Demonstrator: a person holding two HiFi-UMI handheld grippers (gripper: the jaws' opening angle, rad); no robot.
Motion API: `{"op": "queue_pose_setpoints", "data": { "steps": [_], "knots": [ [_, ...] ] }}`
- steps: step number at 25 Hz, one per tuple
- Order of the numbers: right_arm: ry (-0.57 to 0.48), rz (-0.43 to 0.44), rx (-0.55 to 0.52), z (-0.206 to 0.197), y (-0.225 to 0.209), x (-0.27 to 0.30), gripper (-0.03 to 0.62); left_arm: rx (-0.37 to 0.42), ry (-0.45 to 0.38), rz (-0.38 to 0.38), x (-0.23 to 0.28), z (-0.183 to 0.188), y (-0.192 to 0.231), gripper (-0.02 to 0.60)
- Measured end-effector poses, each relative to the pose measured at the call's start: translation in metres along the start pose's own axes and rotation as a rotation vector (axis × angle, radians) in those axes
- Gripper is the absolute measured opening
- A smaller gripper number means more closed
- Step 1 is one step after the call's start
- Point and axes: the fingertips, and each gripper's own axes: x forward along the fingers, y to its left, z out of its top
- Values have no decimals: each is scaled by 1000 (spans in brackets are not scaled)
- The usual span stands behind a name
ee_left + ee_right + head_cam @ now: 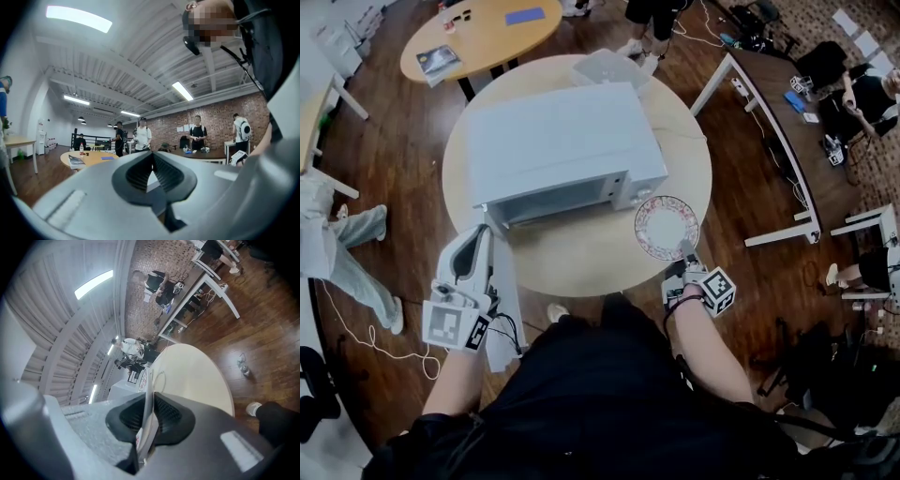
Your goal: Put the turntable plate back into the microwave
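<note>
Tabletop (581, 267) carries the microwave (562, 150), its door (504, 314) open. Plate (666, 227) not yet inside: it sits just right of the oven front, rim pinched in my right claw (686, 258). Left claw (481, 239) clenched beside the door. Loading is still to do.

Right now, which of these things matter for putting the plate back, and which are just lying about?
For the job: turntable plate, held by the right gripper; microwave, door open.
Lying about: magazine and blue sheet on the far table.
</note>
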Motion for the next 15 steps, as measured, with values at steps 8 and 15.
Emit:
{"op": "queue_pose_setpoints", "data": {
  "steps": [8, 15],
  "knots": [
    [32, 4, 6, -7, 0, 4, 26, 4, 12, 9, -2, -1, -6, 5],
    [53, 9, 9, -14, 1, 7, 26, 5, 6, 19, -6, 1, -7, 5]
  ]
}}
